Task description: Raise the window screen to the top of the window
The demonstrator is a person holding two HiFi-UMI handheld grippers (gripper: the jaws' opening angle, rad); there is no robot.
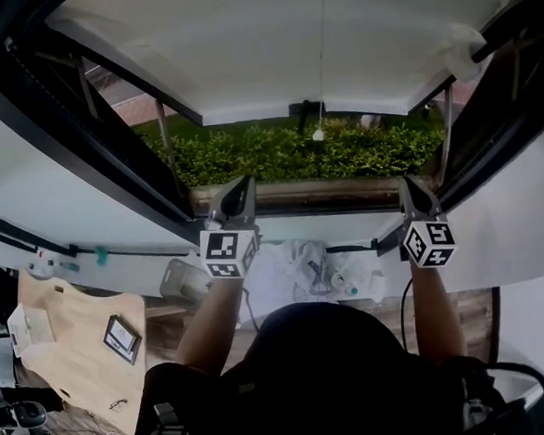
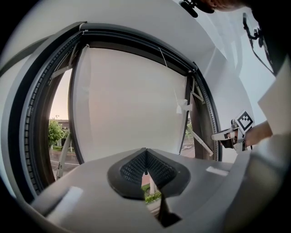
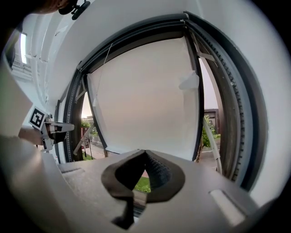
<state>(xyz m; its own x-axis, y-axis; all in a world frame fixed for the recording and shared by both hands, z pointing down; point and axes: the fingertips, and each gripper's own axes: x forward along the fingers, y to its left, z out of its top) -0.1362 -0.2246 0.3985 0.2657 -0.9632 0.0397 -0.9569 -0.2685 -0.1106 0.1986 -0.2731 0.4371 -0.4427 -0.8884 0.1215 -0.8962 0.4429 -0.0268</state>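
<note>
Window: one, dark-framed, faced by the person.
Window screen: one, white, drawn over the upper part; a strip of hedge is left uncovered below it.
Grippers: two, left gripper and right gripper, held level near the sill, well apart; each is pressed together with nothing pinched.
Pull cord: one, hung at the screen's lower edge.

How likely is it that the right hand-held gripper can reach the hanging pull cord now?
Probably yes. The right hand-held gripper sits shut and empty near the sill; the pull cord hangs in the open gap under the screen, up-left of it, with nothing between them.
</note>
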